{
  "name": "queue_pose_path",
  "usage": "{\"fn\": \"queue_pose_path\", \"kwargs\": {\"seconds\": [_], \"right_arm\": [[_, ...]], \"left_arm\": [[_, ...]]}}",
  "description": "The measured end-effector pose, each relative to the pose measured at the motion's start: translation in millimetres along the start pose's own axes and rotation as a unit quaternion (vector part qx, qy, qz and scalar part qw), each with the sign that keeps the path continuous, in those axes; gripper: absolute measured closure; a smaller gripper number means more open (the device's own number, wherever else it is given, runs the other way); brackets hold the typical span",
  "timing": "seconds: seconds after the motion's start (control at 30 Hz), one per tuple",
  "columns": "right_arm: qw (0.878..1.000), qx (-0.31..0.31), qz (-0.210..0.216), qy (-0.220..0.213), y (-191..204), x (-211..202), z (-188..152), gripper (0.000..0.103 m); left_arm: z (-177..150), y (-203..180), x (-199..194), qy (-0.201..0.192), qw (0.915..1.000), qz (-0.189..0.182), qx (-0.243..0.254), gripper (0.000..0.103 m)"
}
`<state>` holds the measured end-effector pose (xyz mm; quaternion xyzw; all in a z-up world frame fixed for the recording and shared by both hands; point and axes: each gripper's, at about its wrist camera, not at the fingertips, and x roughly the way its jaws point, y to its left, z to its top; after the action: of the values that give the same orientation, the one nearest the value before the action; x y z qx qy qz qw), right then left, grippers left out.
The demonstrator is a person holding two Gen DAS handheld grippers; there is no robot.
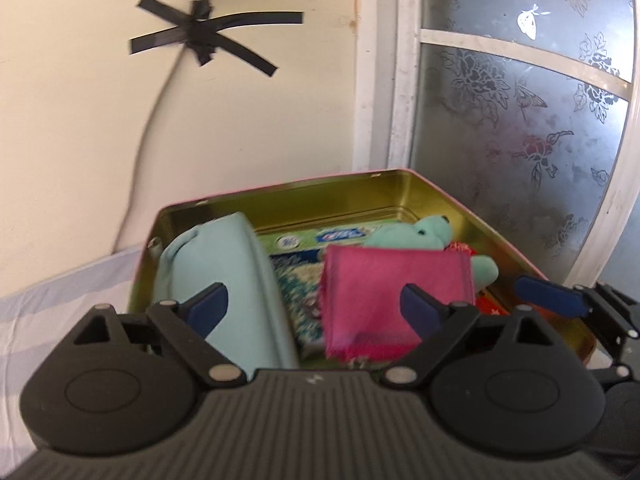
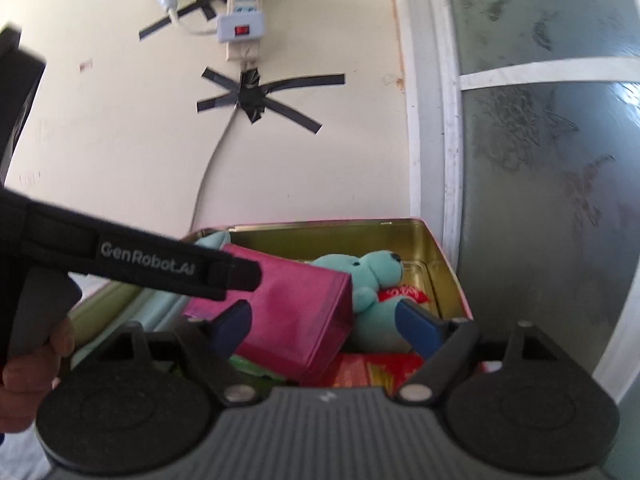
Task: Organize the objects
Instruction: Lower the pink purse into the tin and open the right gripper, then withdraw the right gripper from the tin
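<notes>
Tin (image 1: 400, 196) sits by the wall, already packed: pink cloth (image 1: 380, 304) lies on top, teal bear (image 1: 420, 232) behind it, pale pouch (image 1: 236, 280) to its left. We see both hand-held grippers with jaws apart and nothing clamped: the left hand-held gripper (image 1: 316, 304) straddles pouch and cloth, the right hand-held gripper (image 2: 324, 324) frames cloth and bear. The cloth lies straight ahead of both, its long axis running away from us; we judge the left nearer.

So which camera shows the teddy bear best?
The right wrist view: the teal teddy bear shows its head, body and red heart. In the left wrist view the pink cloth hides all but its head and one paw.
</notes>
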<state>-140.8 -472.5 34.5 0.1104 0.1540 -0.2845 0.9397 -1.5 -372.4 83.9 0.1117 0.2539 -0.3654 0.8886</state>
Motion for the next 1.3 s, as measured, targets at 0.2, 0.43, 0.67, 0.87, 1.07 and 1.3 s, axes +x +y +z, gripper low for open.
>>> {"fn": "queue_pose_path", "kwargs": {"seconds": [0.2, 0.43, 0.67, 0.87, 1.07, 1.3], "right_arm": [[0.999, 0.038, 0.001, -0.019, 5.9, -26.3, -7.3, 0.017], [0.997, 0.07, -0.001, -0.036, 16.2, -54.6, -11.1, 0.013], [0.992, 0.118, 0.017, -0.045, 30.5, -84.5, -19.0, 0.006], [0.991, 0.123, 0.038, -0.031, 52.5, -100.0, -28.6, 0.0], [0.991, 0.123, 0.044, -0.008, 72.2, -103.3, -41.4, 0.0], [0.986, 0.154, 0.061, 0.012, 83.1, -102.3, -45.3, 0.0]], "left_arm": [[-11.0, 12.5, -28.4, -0.003, 0.9996, 0.026, -0.013, 0.008], [-32.6, 29.5, -66.5, -0.016, 0.9984, 0.049, -0.022, 0.007], [-59.6, 47.4, -97.8, -0.023, 0.9972, 0.065, -0.029, 0.005], [-83.9, 62.6, -112.2, -0.01, 0.9963, 0.074, -0.043, 0.0], [-102.6, 70.9, -126.9, -0.007, 0.9952, 0.091, -0.036, 0.0], [-122.5, 81.0, -136.4, 0.013, 0.9936, 0.105, -0.04, 0.0]]}}
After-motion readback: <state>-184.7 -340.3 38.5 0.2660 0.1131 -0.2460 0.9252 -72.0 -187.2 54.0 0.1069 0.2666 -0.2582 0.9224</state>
